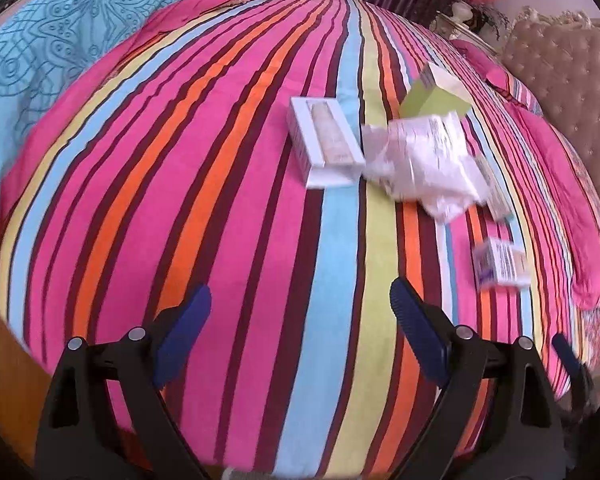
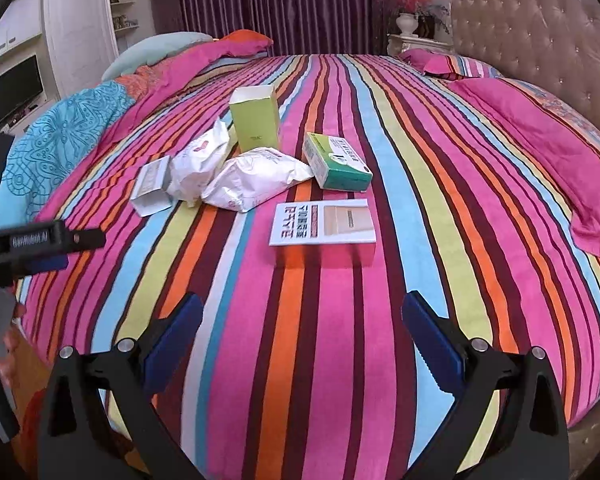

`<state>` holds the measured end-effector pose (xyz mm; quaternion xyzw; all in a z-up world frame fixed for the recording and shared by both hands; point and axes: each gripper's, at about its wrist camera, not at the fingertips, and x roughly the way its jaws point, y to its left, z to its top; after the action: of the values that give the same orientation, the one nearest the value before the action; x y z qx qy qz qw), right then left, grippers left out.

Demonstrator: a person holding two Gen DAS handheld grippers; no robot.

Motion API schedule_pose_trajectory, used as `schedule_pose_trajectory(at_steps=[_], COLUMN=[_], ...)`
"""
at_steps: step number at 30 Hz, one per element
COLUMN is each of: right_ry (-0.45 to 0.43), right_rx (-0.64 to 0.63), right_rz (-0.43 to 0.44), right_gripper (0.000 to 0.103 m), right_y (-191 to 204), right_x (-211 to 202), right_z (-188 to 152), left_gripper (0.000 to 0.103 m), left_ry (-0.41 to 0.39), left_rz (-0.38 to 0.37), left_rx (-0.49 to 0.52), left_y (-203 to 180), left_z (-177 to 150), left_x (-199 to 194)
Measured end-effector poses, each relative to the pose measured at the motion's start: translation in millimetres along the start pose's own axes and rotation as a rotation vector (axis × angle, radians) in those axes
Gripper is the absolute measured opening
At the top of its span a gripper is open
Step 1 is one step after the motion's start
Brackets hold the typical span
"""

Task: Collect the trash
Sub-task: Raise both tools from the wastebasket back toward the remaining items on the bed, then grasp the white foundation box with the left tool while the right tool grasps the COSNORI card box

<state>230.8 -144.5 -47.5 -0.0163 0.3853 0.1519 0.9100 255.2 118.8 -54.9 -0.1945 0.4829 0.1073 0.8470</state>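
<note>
Striped bedspread [image 2: 380,160]; flat white box [image 2: 324,222] long axis crosswise, stripes lengthwise.

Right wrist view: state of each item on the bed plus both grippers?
Tall green carton: upright, top open.
Green-and-white box: lying closed.
Flat white box with red print: lying flat.
Small white box: on its side, end open.
Two white crumpled bags: lying, touching.
Left gripper: open, empty.
Right gripper: open, empty.

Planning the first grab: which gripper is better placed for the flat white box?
Right. The flat white box lies straight ahead of the open right gripper; from the left gripper it sits far off to the side.
</note>
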Motion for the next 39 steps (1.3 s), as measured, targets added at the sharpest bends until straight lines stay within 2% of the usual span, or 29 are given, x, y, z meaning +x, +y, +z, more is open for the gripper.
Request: schedule_pose_trajectory(at_steps=[14, 19, 27, 34, 39], right_ry=[0.014, 0.019, 0.038, 0.060, 0.072], right_rx=[-0.022, -0.039, -0.042, -0.054, -0.028], right_rz=[-0.006, -0.006, -0.001, -0.035, -0.048], right_gripper=[0.096, 0.096, 0.096, 0.096, 0.095], right_y=[-7.0, -5.4, -8.2, -6.5, -10.4], right_x=[39.4, 52.1, 69.1, 85.4, 93.3], right_z=[33.5, 37.2, 39.0, 43.2, 43.8], left_gripper=[0.089, 0.089, 0.088, 0.089, 0.088], left_ry=[0.033, 0.070, 0.100, 0.089, 0.075], left_rz=[-0.013, -0.016, 0.025, 0.076, 0.085], left_rx=[-0.087, -0.097, -0.108, -0.055, -0.063], left_y=[-8.0, -7.7, -3.8, -11.7, -11.7], left_z=[80.0, 93.1, 107.6, 118.9, 119.6], left_x=[54.5, 75.4, 102.6, 112.4, 112.9])
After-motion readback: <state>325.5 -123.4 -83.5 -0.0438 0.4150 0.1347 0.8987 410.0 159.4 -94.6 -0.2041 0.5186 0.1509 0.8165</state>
